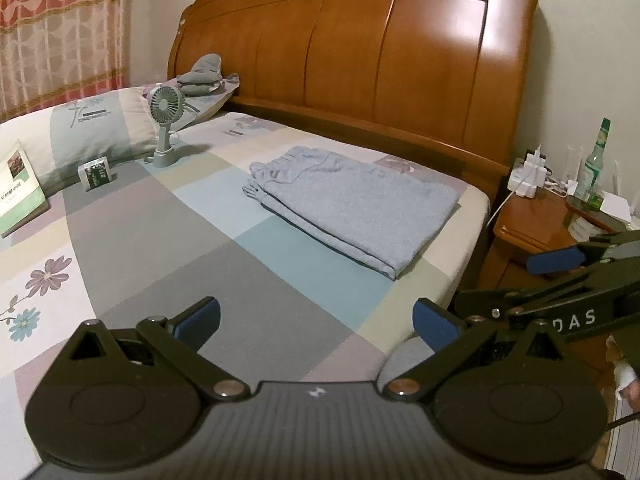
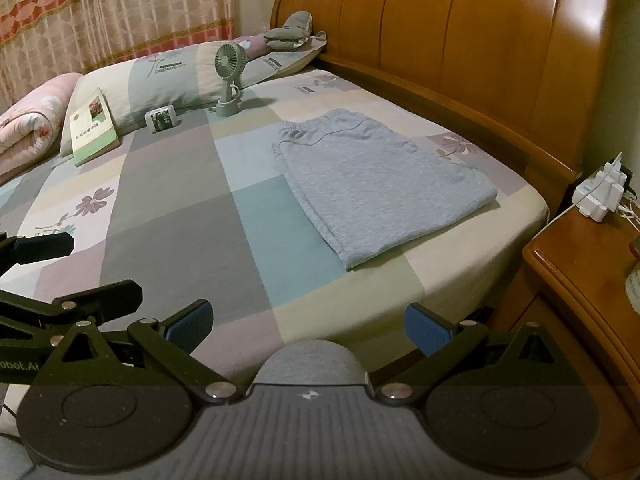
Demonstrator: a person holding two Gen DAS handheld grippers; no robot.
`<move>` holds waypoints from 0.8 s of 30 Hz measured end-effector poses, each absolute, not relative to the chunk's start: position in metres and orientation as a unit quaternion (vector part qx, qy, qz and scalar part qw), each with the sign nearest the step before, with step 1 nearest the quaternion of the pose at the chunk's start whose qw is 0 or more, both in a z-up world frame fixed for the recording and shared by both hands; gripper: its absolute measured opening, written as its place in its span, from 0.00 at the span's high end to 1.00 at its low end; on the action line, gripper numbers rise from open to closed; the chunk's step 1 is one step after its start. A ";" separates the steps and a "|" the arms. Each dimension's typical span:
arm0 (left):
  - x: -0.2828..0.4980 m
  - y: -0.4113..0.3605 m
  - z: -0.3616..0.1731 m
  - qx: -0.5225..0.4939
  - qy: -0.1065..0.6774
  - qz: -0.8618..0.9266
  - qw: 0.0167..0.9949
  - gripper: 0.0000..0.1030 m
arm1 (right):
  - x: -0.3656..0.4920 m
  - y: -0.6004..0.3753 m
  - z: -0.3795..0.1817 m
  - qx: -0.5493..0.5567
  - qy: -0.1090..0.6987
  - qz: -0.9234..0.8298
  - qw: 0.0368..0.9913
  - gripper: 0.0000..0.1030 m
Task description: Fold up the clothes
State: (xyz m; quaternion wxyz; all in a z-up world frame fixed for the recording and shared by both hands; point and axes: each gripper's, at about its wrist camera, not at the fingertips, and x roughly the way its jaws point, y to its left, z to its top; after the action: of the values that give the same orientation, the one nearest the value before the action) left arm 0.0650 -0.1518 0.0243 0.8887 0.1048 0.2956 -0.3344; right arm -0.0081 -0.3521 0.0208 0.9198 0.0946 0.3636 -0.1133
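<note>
Left wrist view: folded grey-blue trousers (image 1: 352, 204) flat on bed (image 1: 168, 224) ahead, left gripper (image 1: 316, 320) fingers spread wide, empty; right wrist view: right gripper (image 2: 308, 322) likewise spread, best approaching low toward near hem corners, pinching all layers together.

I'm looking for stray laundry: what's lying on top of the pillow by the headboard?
A bundle of grey clothes sits on the pillow, against the headboard. What the bundle covers, or holds inside, cannot be seen.
</note>
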 end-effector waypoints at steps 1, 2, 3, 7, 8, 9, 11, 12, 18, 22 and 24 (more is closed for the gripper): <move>0.065 -0.152 0.024 0.105 0.296 -0.335 0.888 0.01 | -0.008 -0.352 0.021 0.094 0.364 -0.114 0.920 0.00; 0.064 -0.152 0.025 0.105 0.296 -0.335 0.888 0.01 | -0.008 -0.352 0.021 0.093 0.363 -0.114 0.920 0.00; 0.064 -0.153 0.025 0.105 0.296 -0.336 0.888 0.01 | -0.008 -0.351 0.021 0.093 0.363 -0.114 0.920 0.00; 0.064 -0.151 0.025 0.104 0.297 -0.337 0.887 0.01 | -0.010 -0.352 0.020 0.094 0.362 -0.115 0.920 0.00; 0.064 -0.151 0.025 0.104 0.298 -0.336 0.887 0.01 | -0.010 -0.352 0.020 0.094 0.363 -0.116 0.920 0.00; 0.064 -0.151 0.025 0.105 0.298 -0.336 0.887 0.01 | -0.009 -0.352 0.020 0.093 0.363 -0.116 0.920 0.00; 0.064 -0.152 0.025 0.105 0.297 -0.336 0.888 0.01 | -0.009 -0.352 0.021 0.093 0.363 -0.116 0.920 0.00; 0.064 -0.152 0.025 0.105 0.297 -0.337 0.887 0.01 | -0.009 -0.352 0.021 0.093 0.363 -0.116 0.920 0.00; 0.064 -0.151 0.025 0.104 0.298 -0.337 0.887 0.01 | -0.009 -0.352 0.021 0.092 0.362 -0.117 0.920 0.00; 0.064 -0.152 0.025 0.104 0.298 -0.337 0.887 0.01 | -0.009 -0.352 0.021 0.091 0.363 -0.118 0.920 0.00; 0.064 -0.153 0.025 0.104 0.299 -0.337 0.887 0.01 | -0.009 -0.352 0.021 0.091 0.363 -0.118 0.920 0.00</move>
State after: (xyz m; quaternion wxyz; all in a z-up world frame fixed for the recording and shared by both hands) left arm 0.0639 -0.1526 0.0253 0.8867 0.1045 0.2989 -0.3369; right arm -0.0092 -0.3518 0.0213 0.9197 0.0907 0.3632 -0.1185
